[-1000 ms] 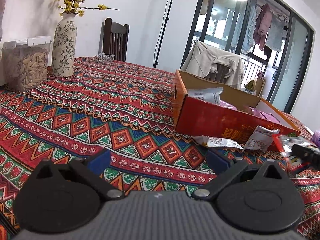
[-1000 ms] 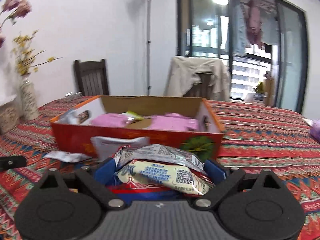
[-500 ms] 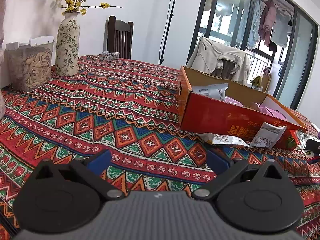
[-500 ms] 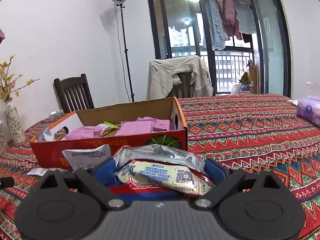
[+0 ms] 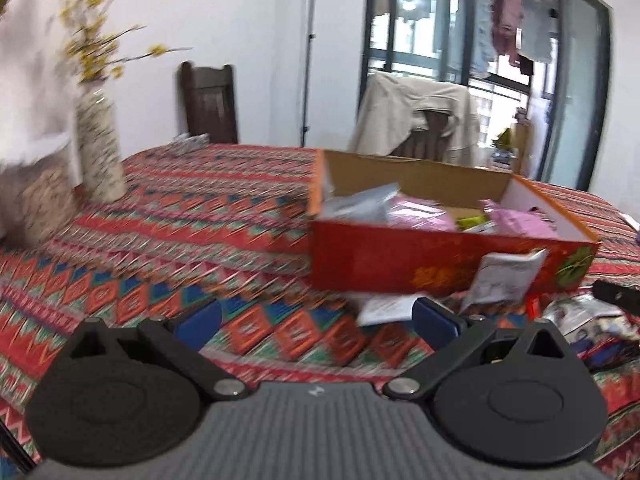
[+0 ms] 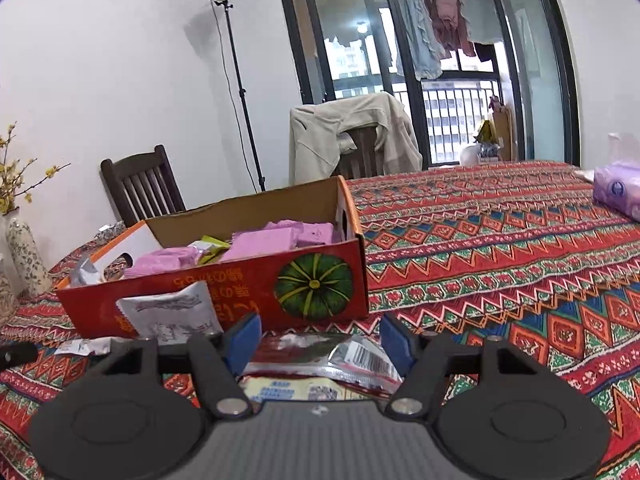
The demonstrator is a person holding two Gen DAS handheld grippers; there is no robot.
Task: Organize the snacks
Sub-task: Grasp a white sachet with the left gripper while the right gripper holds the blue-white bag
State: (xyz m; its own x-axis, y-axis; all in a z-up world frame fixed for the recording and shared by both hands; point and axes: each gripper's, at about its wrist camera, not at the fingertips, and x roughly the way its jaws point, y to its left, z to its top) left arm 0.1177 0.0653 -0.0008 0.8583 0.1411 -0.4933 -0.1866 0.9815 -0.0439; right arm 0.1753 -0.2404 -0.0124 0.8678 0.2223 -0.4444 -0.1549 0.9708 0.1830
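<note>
Snack packets [image 6: 320, 364] lie flat, long side left-to-right, just near of the red box [image 6: 224, 296], between the closing right claw [image 6: 320, 340]; contact seems uncertain. Left claw [image 5: 316, 320] gapes empty.

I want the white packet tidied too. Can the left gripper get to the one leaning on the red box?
Probably yes: the left gripper is open and empty, with only tablecloth before the white packet.

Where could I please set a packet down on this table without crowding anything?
Bare tablecloth lies right of the red carton, up to the purple tissue pack, and also between carton and vase. The carton's front is crowded with loose snack packets.
</note>
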